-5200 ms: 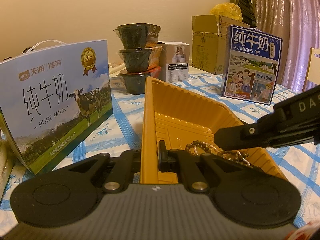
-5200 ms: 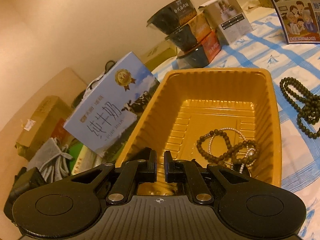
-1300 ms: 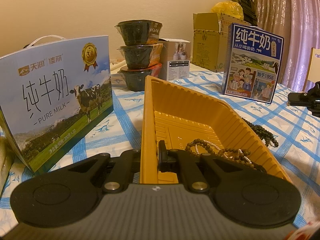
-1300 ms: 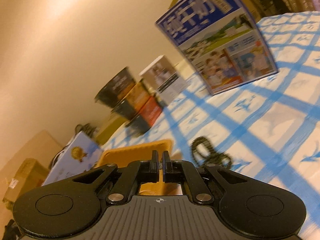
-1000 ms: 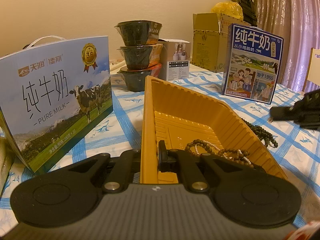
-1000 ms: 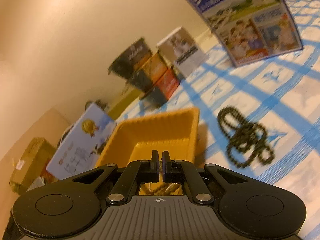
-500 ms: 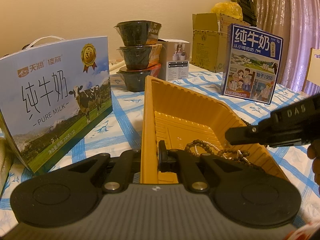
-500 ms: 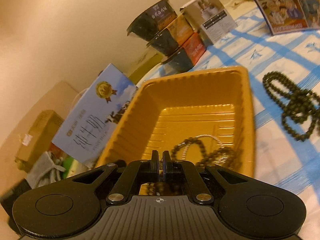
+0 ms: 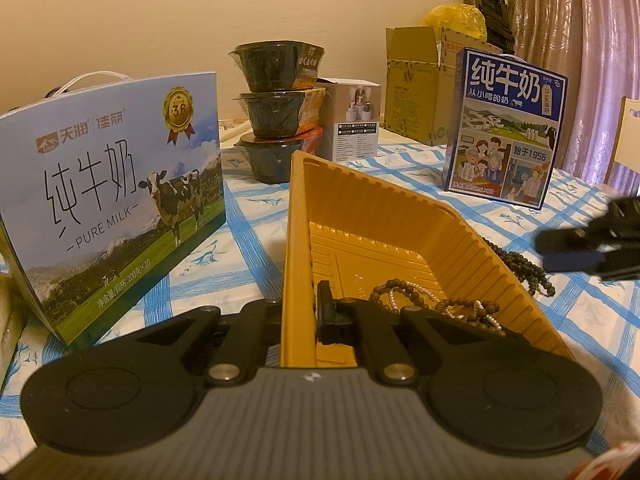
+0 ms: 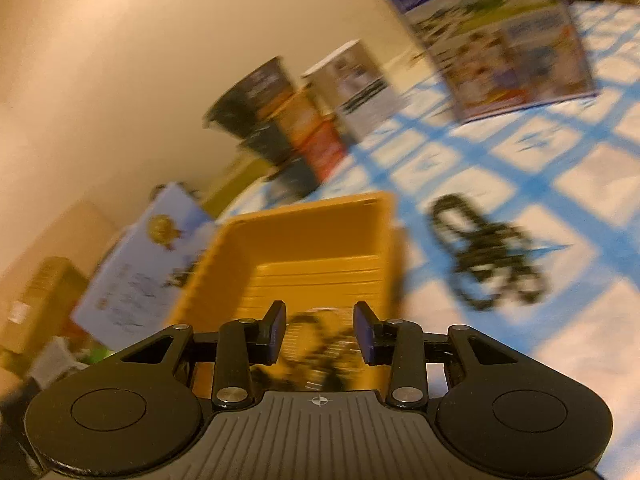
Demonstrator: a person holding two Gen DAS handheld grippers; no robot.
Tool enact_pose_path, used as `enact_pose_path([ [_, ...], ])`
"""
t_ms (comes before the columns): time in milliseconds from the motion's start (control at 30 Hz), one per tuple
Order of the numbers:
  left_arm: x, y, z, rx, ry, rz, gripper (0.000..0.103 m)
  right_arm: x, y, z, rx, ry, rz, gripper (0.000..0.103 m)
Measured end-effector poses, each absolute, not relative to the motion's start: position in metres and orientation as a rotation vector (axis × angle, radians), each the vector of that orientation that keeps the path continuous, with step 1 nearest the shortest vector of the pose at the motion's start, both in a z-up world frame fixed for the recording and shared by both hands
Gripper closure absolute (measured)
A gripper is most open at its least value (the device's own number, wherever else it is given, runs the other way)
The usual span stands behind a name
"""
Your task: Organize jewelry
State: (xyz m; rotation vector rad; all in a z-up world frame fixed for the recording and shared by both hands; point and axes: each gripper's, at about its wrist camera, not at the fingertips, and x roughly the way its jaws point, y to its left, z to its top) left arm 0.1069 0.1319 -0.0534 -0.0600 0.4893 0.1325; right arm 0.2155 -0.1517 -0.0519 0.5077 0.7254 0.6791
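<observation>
Change: half a second back the right gripper [image 10: 320,330] hung pinched over the tray's bead pile; now it's pulled back toward the tablecloth side and its jaws are opening, with nothing between the pads.
Left gripper [image 9: 300,312]: clenched on the near wall of the yellow plastic tray [image 9: 298,216], one finger inside and one outside, pinning the tray in place.
Right gripper, seen from the left: a blurred dark shape at the right edge [image 9: 588,242], above the checked tablecloth [image 9: 256,236].
In the tray: a tangle of brown wooden beads and a pearl strand [image 9: 436,300] lies on the tray floor, near the clamped wall. That part looks done.
Still outside: a dark bead necklace [image 9: 520,266] lies coiled on the cloth just beside the tray's right wall; the right wrist view shows it too, smeared by motion [image 10: 488,256].
Progress: I'd call it well along, with at least this one piece left to collect.
Next, my guess: the opening right jaws suit a reach for that dark necklace.
Bystanders: milk cartons [image 9: 116,184], stacked black bowls [image 9: 276,108], untouched.
</observation>
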Motion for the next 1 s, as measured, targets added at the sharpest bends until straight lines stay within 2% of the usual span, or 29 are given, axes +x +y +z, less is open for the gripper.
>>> enact_pose_path([
  [433,0.107,0.132,-0.052,-0.06,0.49,0.135,0.098,0.187,-0.222,-0.079,0.395,0.765,0.411,0.065],
  [1000,0.107,0.133,-0.051,-0.057,0.489,0.134,0.098,0.202,-0.204,-0.084,0.189,0.766,0.394,0.065],
])
